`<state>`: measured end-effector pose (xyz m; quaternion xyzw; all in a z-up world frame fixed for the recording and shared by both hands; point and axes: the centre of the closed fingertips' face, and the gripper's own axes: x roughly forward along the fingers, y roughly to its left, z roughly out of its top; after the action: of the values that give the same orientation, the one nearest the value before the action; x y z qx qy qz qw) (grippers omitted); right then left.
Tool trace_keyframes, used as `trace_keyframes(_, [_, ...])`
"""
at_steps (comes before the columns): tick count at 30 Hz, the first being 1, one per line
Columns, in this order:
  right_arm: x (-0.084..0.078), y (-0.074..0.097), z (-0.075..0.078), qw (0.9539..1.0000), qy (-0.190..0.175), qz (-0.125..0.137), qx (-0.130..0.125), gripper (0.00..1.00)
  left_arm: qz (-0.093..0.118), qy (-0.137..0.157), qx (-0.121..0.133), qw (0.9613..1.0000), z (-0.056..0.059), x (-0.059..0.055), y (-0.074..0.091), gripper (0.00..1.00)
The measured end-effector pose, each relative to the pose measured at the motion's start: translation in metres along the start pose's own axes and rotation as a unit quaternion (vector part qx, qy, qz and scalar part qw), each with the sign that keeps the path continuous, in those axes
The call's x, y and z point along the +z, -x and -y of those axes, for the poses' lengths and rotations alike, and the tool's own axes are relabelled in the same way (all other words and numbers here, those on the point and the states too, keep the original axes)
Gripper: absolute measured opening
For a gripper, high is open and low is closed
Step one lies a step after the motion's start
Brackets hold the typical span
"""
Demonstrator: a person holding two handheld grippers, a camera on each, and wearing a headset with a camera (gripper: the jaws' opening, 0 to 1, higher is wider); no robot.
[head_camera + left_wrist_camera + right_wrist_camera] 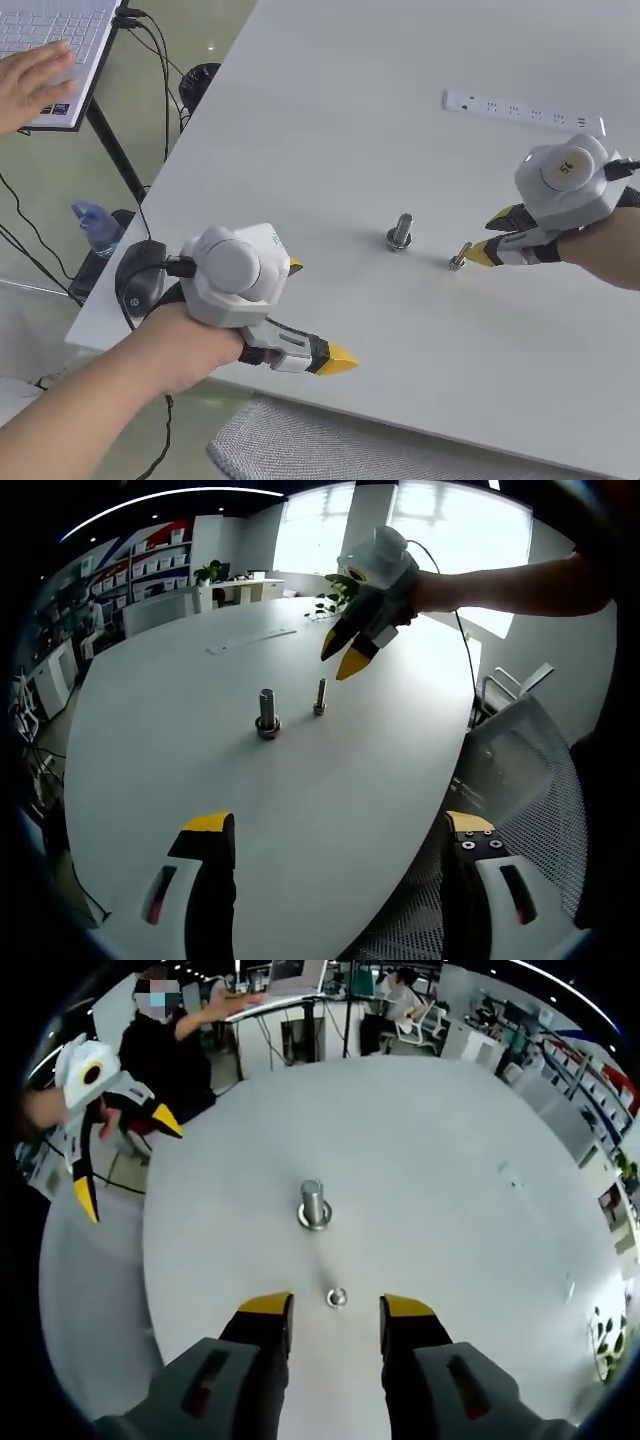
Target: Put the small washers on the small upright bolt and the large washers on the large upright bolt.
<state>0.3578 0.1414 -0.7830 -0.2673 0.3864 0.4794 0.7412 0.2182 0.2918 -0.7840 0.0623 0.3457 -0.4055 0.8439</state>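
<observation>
Office shelves and bright windows surround a white table point(330, 120), its near edge cut off behind a mesh chair back point(300, 440). At the far left a laptop point(55, 40) runs out of frame, with a person's hand point(30, 80) resting on it. The right end of a power strip point(520, 112) slips behind the right gripper point(489, 235). In the head view the left gripper point(316, 312) hides much of one of its jaws behind its own body; its fingers stand wide apart over the near left edge. The large upright bolt point(400, 232) stands mid-table, a grey cylinder with a wider ring at its foot; whether that ring is its head or a washer cannot be made out. The small upright bolt point(459, 258) stands just to its right, too small for its thread to be read. The right gripper's fingers are apart, with the small bolt just ahead of the gap between their yellow tips.
</observation>
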Motion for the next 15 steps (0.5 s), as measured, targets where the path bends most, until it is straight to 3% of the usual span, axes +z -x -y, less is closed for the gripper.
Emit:
trace_keyframes(2, [0.004,0.006,-0.003,0.9996,-0.009,0.027,0.006,0.39,0.0,-0.001,0.0,1.0,0.0,0.001,0.001,0.85])
trace_keyframes(7, [0.002,0.022,-0.005,0.9979,-0.033,0.055,0.001,0.45,0.016,0.014,0.005,0.9998,-0.002,0.006,0.008,0.85])
trace_keyframes(15, [0.007,0.05,-0.007,0.9872,-0.074,0.14,-0.015,0.49,0.033,0.032,0.01,0.9989,-0.006,0.007,0.015,0.85])
